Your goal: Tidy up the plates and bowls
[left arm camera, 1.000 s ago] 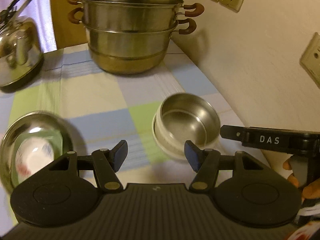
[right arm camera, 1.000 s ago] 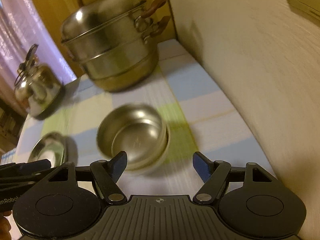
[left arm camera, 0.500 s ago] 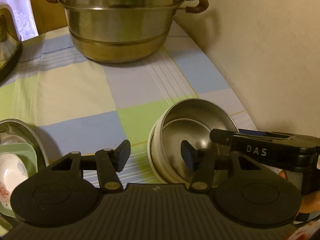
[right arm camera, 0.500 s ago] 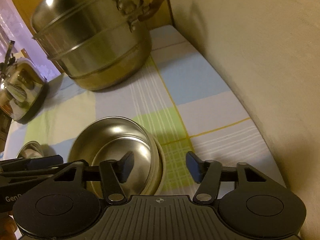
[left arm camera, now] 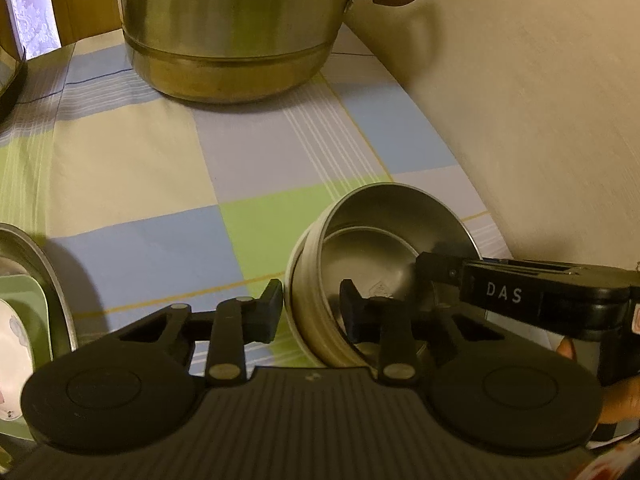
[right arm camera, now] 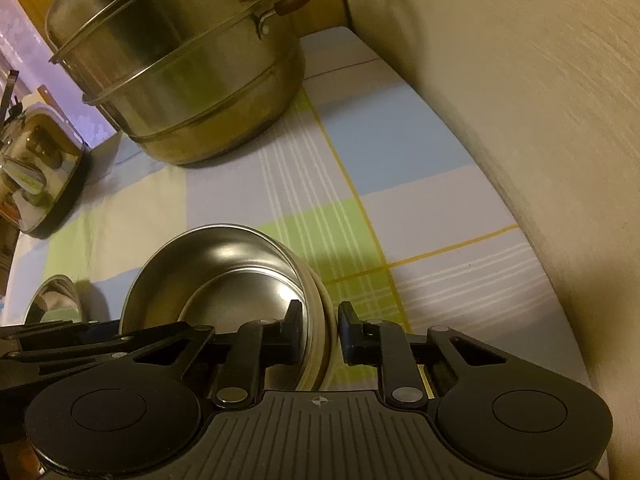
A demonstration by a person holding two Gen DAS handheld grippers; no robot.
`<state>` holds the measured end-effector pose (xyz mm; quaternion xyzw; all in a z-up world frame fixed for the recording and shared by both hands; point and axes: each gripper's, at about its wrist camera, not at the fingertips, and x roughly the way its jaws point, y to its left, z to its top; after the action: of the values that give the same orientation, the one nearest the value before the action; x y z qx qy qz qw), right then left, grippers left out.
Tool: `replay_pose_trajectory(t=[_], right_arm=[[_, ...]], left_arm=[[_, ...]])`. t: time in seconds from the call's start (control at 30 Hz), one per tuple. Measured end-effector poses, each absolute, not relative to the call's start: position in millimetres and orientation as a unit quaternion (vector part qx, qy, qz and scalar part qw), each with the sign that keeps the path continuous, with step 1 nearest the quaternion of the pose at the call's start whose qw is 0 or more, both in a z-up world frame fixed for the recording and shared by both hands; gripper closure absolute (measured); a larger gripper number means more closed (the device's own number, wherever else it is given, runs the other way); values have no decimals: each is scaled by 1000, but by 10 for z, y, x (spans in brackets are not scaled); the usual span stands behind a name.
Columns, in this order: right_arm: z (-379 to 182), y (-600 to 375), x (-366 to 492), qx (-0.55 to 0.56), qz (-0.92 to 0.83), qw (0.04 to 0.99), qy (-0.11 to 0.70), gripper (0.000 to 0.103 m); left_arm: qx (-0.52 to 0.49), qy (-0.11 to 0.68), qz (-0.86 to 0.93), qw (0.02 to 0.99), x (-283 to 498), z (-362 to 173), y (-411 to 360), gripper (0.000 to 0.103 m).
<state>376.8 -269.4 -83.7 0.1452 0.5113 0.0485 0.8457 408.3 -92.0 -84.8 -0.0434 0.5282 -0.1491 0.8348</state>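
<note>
Wall: cream wall (right arm camera: 540, 100) bounds the table on the right, running back to a wooden panel in the far corner.
Table: table (left arm camera: 248, 144) covered by a checked cloth in blue, green, cream and lilac squares with thin yellow and white lines.
Steamer: large tiered steel steamer (left arm camera: 232, 36) at the back, brown handles, standing on the cloth; well apart from the bowls.
Kettle: shiny kettle (right arm camera: 36, 168) at far left, seen best in the right wrist view.
Tray: steel tray (left arm camera: 60, 300) at left edge of the left wrist view, holding a green dish (left arm camera: 24, 320) and a white plate (left arm camera: 12, 360) with a faint print.
Bowls: steel bowl (left arm camera: 400, 248) nested inside a cream bowl (right arm camera: 322, 320), on the cloth near the wall, on green and white squares. Pair appears tipped; cannot tell whether its base is clear of the cloth.
Left gripper: left gripper (left arm camera: 310, 314) straddles the left rim of the nested bowls, one pad outside, one inside; jaws closed down on the wall of the pair.
Right gripper: right gripper (right arm camera: 318, 334) straddles the right rim likewise, inner pad in the steel bowl, outer pad against the cream bowl; jaws clenched on it.
Fingers: person's fingers (left arm camera: 620, 396) visible at the right gripper's handle.
</note>
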Motion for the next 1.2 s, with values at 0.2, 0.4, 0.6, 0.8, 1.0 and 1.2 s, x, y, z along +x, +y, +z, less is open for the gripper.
replay_pose_trajectory(t=[0.2, 0.4, 0.6, 0.8, 1.0, 1.2], right_arm=[[-820, -2562, 3729, 137, 60, 840, 522, 85], [-822, -2237, 3629, 128, 96, 831, 533, 85], [-833, -1890, 3554, 117, 131, 823, 540, 85], [-844, -1656, 3480, 102, 151, 819, 543, 85], [-843, -1598, 3445, 91, 149, 823, 541, 85], [-742, -1644, 3394, 99, 156, 826, 533, 63]], left_arm=[[-46, 529, -132, 837, 4001, -828, -783, 76], [-48, 530, -104, 840, 3802, -797, -452, 76], [-57, 532, -70, 842, 3623, -760, -127, 76], [-62, 529, -50, 845, 3498, -751, 21, 76], [-68, 523, -49, 848, 3466, -743, 49, 76], [-56, 496, -36, 866, 3399, -555, 91, 73]])
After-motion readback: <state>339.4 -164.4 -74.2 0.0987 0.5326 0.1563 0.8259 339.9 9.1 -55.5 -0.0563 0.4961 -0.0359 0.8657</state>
